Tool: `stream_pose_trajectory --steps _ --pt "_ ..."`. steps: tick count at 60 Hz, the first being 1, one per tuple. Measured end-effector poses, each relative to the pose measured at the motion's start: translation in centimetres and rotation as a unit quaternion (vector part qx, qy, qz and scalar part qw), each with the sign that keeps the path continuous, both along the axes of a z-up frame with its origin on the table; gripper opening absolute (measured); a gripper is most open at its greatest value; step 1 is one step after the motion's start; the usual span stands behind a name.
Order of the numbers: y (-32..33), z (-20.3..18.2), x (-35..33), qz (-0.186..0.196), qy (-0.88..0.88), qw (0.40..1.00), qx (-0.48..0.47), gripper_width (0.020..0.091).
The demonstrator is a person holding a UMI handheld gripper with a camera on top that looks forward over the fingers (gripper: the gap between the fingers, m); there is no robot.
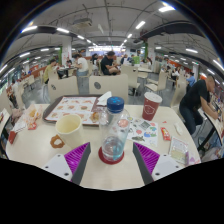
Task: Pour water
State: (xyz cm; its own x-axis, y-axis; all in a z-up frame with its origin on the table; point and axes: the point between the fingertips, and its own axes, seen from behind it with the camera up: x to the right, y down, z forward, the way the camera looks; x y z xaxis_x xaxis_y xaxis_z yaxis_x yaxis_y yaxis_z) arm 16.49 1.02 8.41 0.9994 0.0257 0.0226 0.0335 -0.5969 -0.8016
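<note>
Gripper point(112, 160) fingers stand apart, and we see the glass point(113, 147) between them with a gap at each side, so the claw holds nothing. We take the glass as landmark: it rests on the table point(40, 150). Just beyond it stands a blue-lidded bottle point(116, 106). Right of that bottle stands a red cup point(151, 105). Left of the glass sits a yellow cup point(68, 126), a tray point(70, 105) beyond.
</note>
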Motion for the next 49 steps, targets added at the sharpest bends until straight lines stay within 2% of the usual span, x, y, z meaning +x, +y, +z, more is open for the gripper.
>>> stream_pose_trajectory --steps 7,21,31,49 --pt "-4.7 2.0 -1.6 -0.015 0.001 1.0 -0.027 0.085" --pt "-12.7 5.2 -6.2 -0.017 0.009 0.999 -0.046 0.0852" --pt "-14.8 5.7 -7.9 -0.001 -0.007 0.999 -0.046 0.0851" --pt "-15.1 5.8 -8.5 0.001 -0.005 0.999 -0.045 0.0852"
